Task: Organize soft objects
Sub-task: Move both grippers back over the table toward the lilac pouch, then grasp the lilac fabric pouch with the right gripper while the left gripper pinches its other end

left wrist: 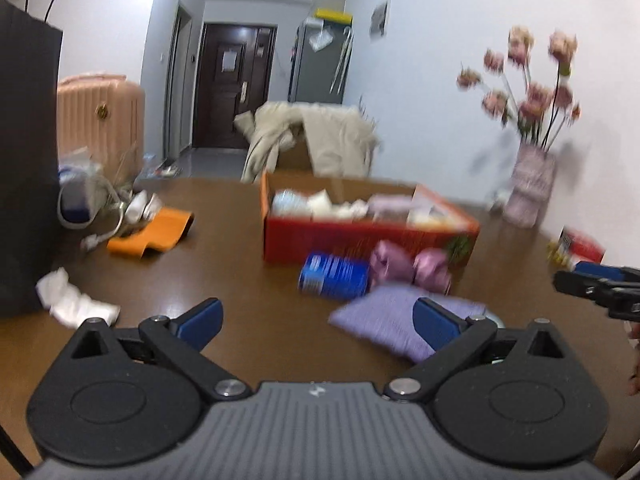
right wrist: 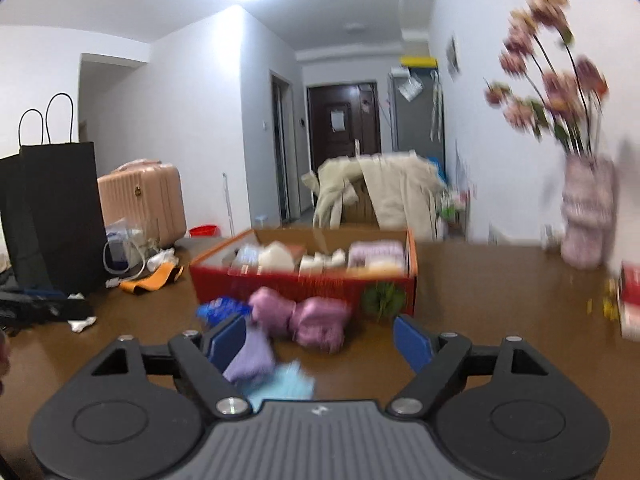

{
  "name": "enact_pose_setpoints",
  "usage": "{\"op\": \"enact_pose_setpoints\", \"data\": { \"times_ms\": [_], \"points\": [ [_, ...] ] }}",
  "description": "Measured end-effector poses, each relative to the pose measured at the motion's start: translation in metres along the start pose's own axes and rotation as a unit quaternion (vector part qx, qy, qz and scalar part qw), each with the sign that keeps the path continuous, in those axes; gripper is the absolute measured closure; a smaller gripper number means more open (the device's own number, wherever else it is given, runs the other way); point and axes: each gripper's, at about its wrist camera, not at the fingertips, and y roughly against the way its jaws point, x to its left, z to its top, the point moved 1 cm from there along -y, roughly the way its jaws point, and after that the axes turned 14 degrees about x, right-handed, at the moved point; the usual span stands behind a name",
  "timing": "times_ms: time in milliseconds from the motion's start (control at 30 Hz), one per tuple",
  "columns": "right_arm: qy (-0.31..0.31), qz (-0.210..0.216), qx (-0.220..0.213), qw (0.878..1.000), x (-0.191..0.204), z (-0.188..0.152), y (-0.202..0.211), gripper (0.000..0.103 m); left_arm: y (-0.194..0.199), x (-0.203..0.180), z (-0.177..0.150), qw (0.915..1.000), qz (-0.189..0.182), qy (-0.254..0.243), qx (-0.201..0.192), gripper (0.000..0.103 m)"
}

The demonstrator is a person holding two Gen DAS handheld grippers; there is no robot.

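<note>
An open red cardboard box [left wrist: 360,240] holding several soft white and lilac items stands mid-table; it also shows in the right wrist view [right wrist: 296,284]. In front of it lie a blue packet [left wrist: 334,276], a pink-purple bundle [left wrist: 412,266] and a lilac knitted cloth [left wrist: 396,320]. My left gripper [left wrist: 320,322] is open and empty above the table, its right finger over the lilac cloth. My right gripper [right wrist: 320,342] is open and empty, above the lilac cloth [right wrist: 250,360] and a light blue cloth [right wrist: 286,384], near the pink bundle [right wrist: 308,318]. A white crumpled cloth [left wrist: 76,300] lies left.
A black paper bag [left wrist: 24,160] stands at the table's left edge, with an orange item [left wrist: 154,232] and cables beside it. A vase of pink flowers [left wrist: 528,184] and a red packet [left wrist: 580,246] stand at right. A chair draped with a beige coat [left wrist: 312,140] is behind the table.
</note>
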Motion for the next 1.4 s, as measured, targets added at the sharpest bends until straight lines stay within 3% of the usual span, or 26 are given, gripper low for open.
{"op": "enact_pose_setpoints", "data": {
  "times_ms": [100, 300, 367, 467, 567, 800, 933, 1033, 1100, 1167, 1267, 1400],
  "points": [
    [0.016, 0.002, 0.028, 0.999, 0.005, -0.019, -0.004, 0.022, -0.006, 0.001, -0.011, 0.9998, -0.015, 0.001, 0.017, 0.0],
    [0.014, -0.008, 0.043, 0.999, 0.011, -0.022, -0.011, 0.024, -0.023, -0.01, -0.012, 0.9987, -0.037, -0.007, 0.034, 0.0],
    [0.013, -0.002, 0.043, 0.999, 0.014, -0.019, -0.014, 0.034, -0.032, -0.014, -0.011, 0.9983, -0.042, -0.01, 0.038, 0.0],
    [-0.008, 0.034, 0.041, 0.999, 0.02, -0.015, -0.02, 0.042, -0.048, -0.011, -0.009, 0.998, -0.04, 0.0, 0.05, 0.0],
    [-0.021, 0.074, 0.059, 0.995, 0.033, -0.015, -0.035, 0.042, -0.066, -0.004, -0.004, 0.9976, -0.03, 0.023, 0.058, 0.0],
    [-0.028, 0.02, 0.078, 0.996, 0.054, 0.002, -0.087, 0.047, -0.117, 0.014, 0.034, 0.9937, -0.062, 0.053, 0.077, 0.0],
    [-0.008, -0.009, 0.087, 0.996, 0.061, -0.001, -0.104, 0.051, -0.143, 0.02, 0.04, 0.9855, -0.12, 0.091, 0.079, 0.002],
    [0.001, -0.012, 0.083, 0.996, 0.059, -0.002, -0.104, 0.06, -0.147, 0.015, 0.037, 0.9851, -0.126, 0.087, 0.079, 0.015],
    [0.015, -0.014, 0.077, 0.997, 0.057, -0.006, -0.102, 0.066, -0.149, 0.01, 0.035, 0.9826, -0.147, 0.074, 0.086, 0.043],
    [0.027, -0.012, 0.073, 0.997, 0.055, -0.007, -0.1, 0.074, -0.147, 0.007, 0.033, 0.9809, -0.165, 0.054, 0.087, 0.061],
    [0.046, -0.005, 0.067, 0.997, 0.06, -0.003, -0.096, 0.089, -0.143, 0.0, 0.03, 0.9839, -0.154, 0.029, 0.086, 0.086],
    [0.091, 0.003, 0.037, 0.995, 0.074, 0.0, -0.076, 0.089, -0.117, -0.006, 0.014, 0.9838, -0.149, 0.034, 0.095, 0.097]
  ]
}}
